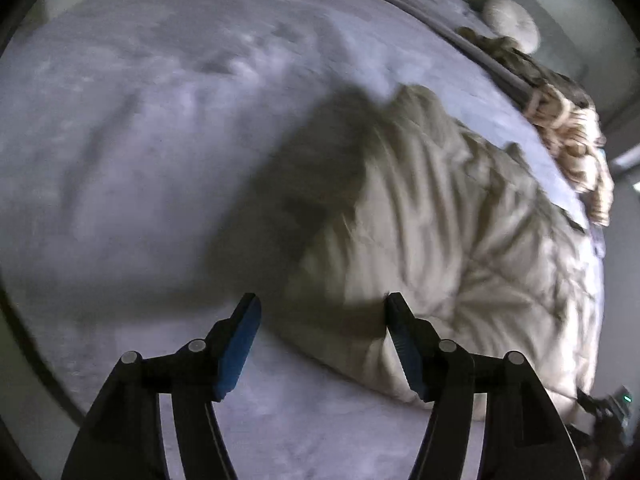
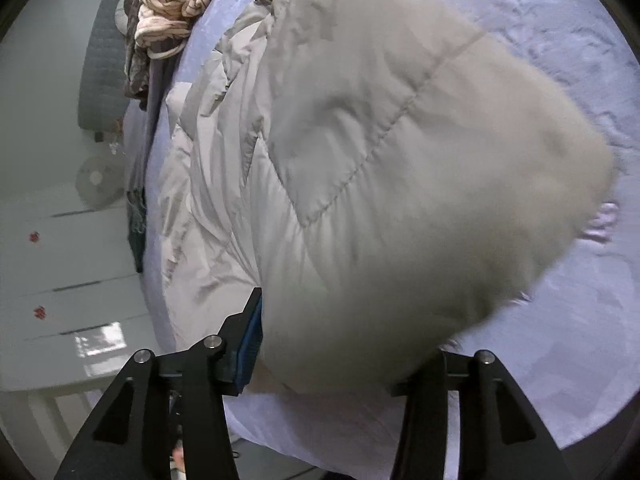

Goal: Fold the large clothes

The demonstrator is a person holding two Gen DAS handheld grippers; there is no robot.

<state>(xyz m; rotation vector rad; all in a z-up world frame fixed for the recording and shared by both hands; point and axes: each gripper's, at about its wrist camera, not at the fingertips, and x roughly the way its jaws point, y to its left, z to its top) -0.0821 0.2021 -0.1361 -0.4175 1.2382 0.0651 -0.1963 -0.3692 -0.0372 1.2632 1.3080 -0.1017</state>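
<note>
A beige quilted puffer jacket [image 1: 452, 232] lies crumpled on a bed with a pale lilac cover [image 1: 160, 128]. My left gripper [image 1: 322, 344] is open and empty, hovering above the jacket's near left edge. In the right wrist view a blurred fold of the jacket [image 2: 392, 184] hangs in front of the camera and fills the gap of my right gripper [image 2: 344, 344]. The left finger [image 2: 250, 344] shows its blue pad beside the cloth; the right fingertip is hidden behind it. The jaws stand wide apart.
A heap of striped and dark clothes [image 1: 568, 128] [image 2: 172, 4] lies at the bed's edge. A round cushion [image 1: 512, 20] sits beyond it. A white drawer unit [image 2: 60, 264] and a fan [image 2: 96, 180] stand beside the bed.
</note>
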